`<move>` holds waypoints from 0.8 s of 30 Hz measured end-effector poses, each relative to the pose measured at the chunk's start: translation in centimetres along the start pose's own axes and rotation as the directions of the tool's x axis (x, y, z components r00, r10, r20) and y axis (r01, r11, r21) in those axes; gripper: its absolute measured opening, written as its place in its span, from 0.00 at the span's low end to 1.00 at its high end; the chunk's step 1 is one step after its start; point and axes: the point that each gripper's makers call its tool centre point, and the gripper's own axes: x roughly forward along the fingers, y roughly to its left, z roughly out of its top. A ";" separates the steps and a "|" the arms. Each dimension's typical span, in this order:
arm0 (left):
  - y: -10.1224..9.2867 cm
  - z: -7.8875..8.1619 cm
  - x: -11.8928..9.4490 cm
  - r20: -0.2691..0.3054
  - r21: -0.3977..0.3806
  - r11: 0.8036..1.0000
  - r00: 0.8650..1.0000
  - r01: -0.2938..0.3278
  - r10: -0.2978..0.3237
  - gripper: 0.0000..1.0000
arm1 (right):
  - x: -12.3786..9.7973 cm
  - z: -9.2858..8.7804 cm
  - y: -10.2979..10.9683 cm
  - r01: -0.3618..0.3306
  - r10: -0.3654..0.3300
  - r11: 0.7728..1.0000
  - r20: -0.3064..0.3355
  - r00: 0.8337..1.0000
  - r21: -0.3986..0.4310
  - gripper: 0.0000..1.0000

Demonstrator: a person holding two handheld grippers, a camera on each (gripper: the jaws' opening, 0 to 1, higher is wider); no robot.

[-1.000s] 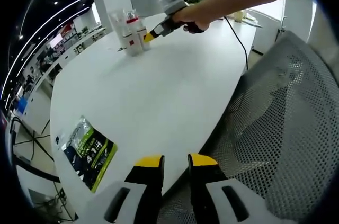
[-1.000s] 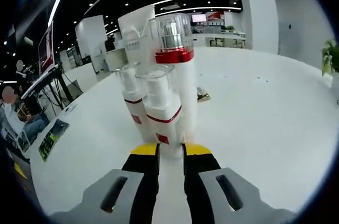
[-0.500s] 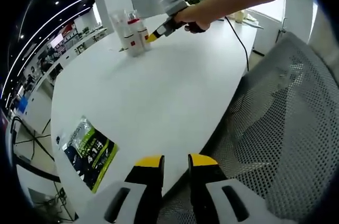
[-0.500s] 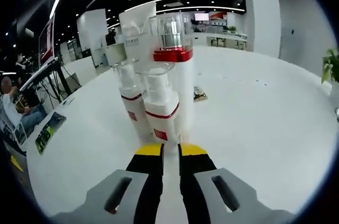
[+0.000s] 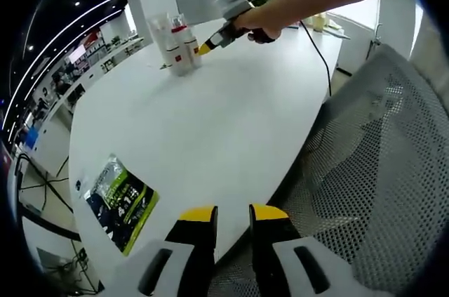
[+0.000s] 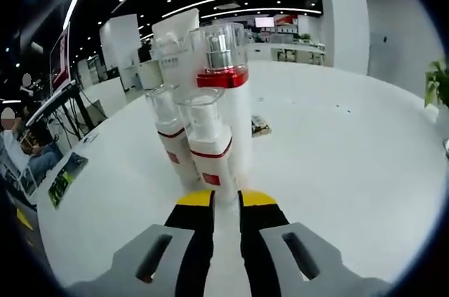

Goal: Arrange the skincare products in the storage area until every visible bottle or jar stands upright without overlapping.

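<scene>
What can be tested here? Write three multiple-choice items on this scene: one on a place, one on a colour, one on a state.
1. Where does the green and black packet lie?
A. on the white table, near its edge
B. on the mesh chair
C. on top of the bottles

2. What colour is the band under the tall bottle's clear cap?
A. blue
B. red
C. green

3. How do the skincare bottles stand?
A. all lying flat
B. stacked on each other
C. upright, clustered together

Answers: 1 A, the left gripper view shows the packet flat on the table near the edge. 2 B, the right gripper view shows a red ring below the cap. 3 C, both views show them standing, with the right gripper just before the nearest small bottle, fingers nearly together and nothing between them.
</scene>
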 end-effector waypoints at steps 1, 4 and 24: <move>0.0 0.0 0.0 0.001 -0.002 1.000 1.000 0.000 0.000 0.18 | -0.2 -0.1 0.1 0.000 0.000 1.000 -0.001 1.000 0.002 0.12; 0.0 0.1 0.0 0.005 -0.002 1.000 1.000 0.000 0.000 0.18 | -1.3 -0.4 0.5 -0.001 0.000 0.999 0.017 1.000 0.038 0.12; -2.3 2.5 -0.9 0.127 -0.131 0.973 0.976 0.192 -0.175 0.15 | -17.4 4.1 17.1 -0.421 0.333 0.897 0.425 0.842 0.132 0.69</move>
